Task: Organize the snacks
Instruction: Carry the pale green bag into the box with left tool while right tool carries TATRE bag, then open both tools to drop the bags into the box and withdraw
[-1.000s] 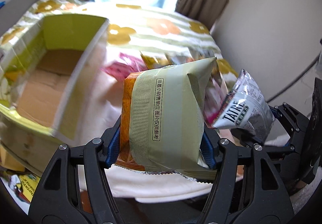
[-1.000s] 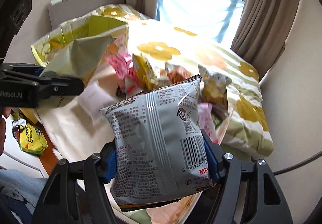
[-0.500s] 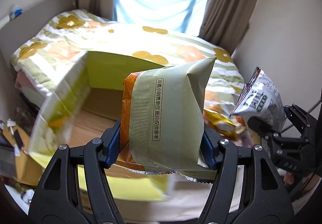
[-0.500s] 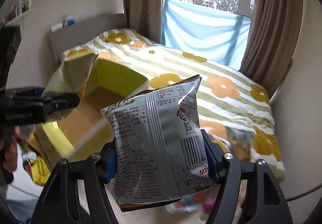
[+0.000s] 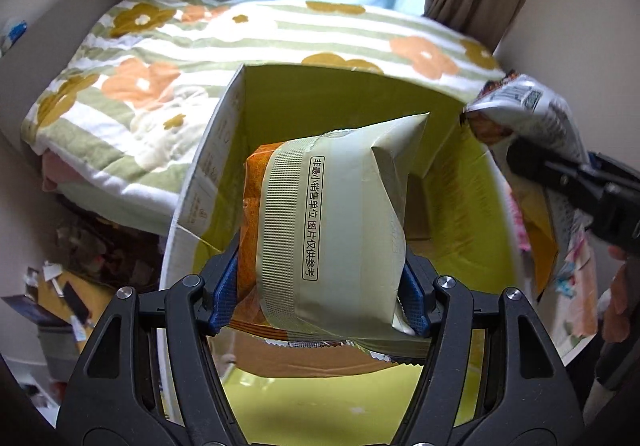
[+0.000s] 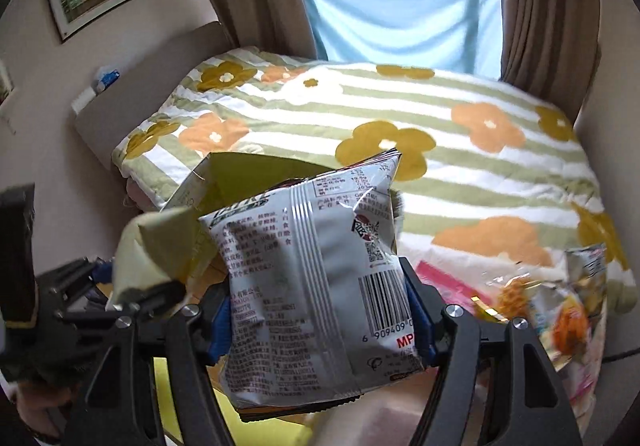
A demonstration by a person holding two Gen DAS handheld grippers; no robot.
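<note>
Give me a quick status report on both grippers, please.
Left gripper shut on green packet, over open box. Right gripper shut on silver packet. Nothing blocking the box.

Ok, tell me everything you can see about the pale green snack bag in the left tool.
The pale green snack bag is a puffy, sealed pillow pack of matte film with an orange face on one side, a ribbed back seam and a vertical line of printed Chinese characters. The left tool pinches its lower part, holding it upright over the open yellow-green cardboard box.
</note>
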